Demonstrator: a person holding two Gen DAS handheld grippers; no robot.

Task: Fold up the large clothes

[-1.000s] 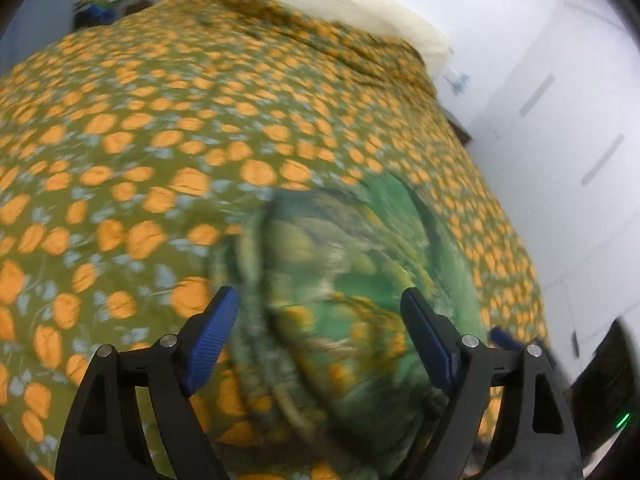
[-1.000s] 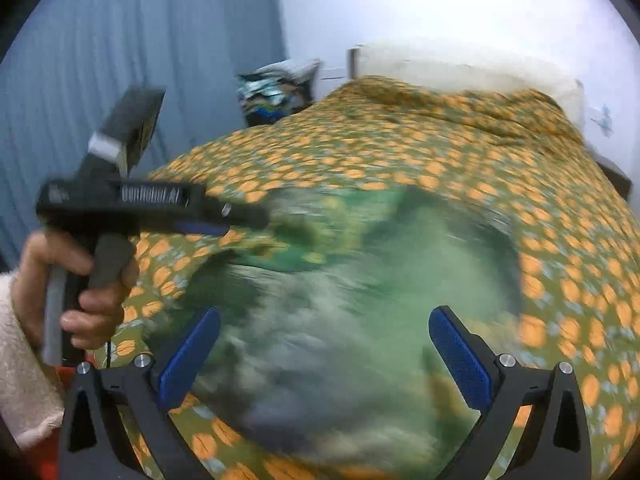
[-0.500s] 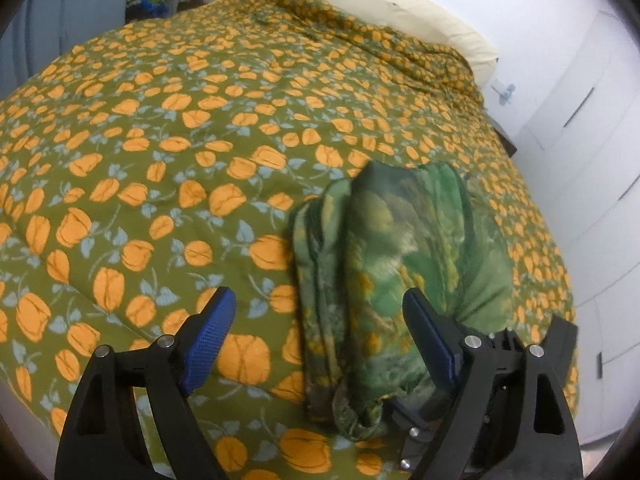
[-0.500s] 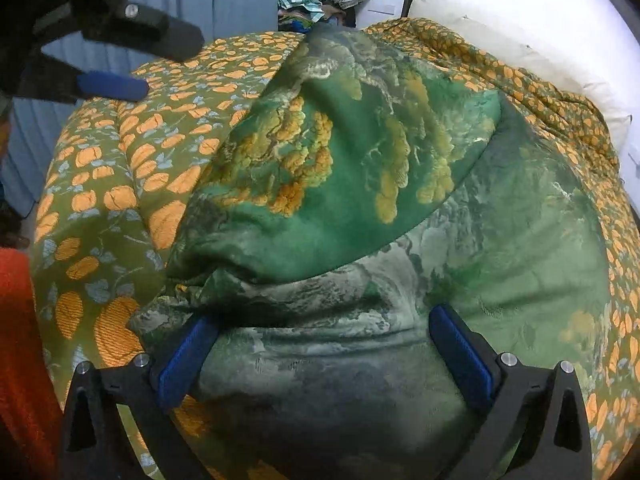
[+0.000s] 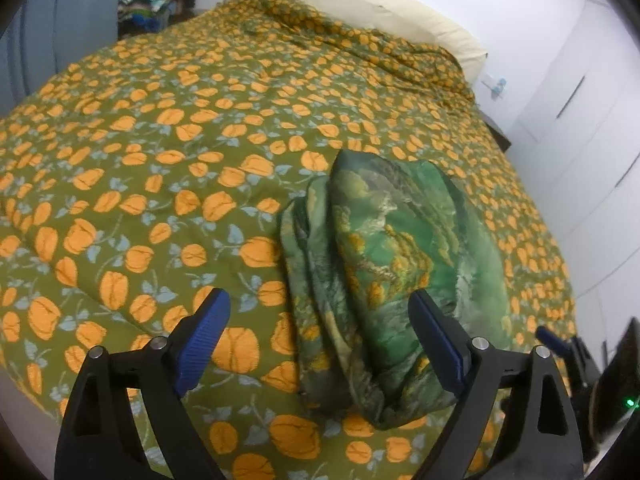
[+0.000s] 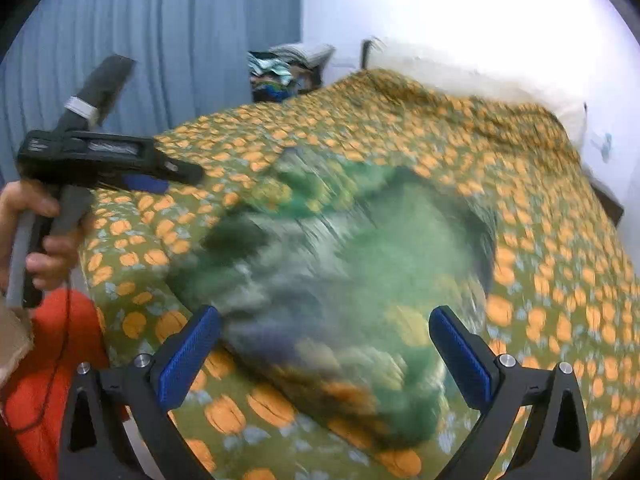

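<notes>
A folded green garment [image 5: 384, 264] with a yellow and grey landscape print lies in a thick bundle on the orange-flowered bedspread [image 5: 168, 128], near the bed's front right. My left gripper [image 5: 320, 332] is open and empty, held above the bundle's near end. My right gripper [image 6: 324, 344] is open and empty, just in front of the same garment [image 6: 340, 264], which is blurred in that view. The left gripper also shows at the left of the right wrist view [image 6: 152, 176], held in a hand.
A cream pillow [image 5: 360, 4] lies along the head of the bed. A pile of clothes [image 5: 156, 4] sits beyond the far left corner. White wardrobe doors [image 5: 580, 112] stand on the right, blue curtains [image 6: 140, 40] on the left. An orange cloth [image 6: 60, 352] hangs by the bed's edge.
The garment filled the right gripper's view half a second ago; now the right gripper has drawn back from it and the bundle rests on the bed. The left gripper has lifted and shifted slightly.
</notes>
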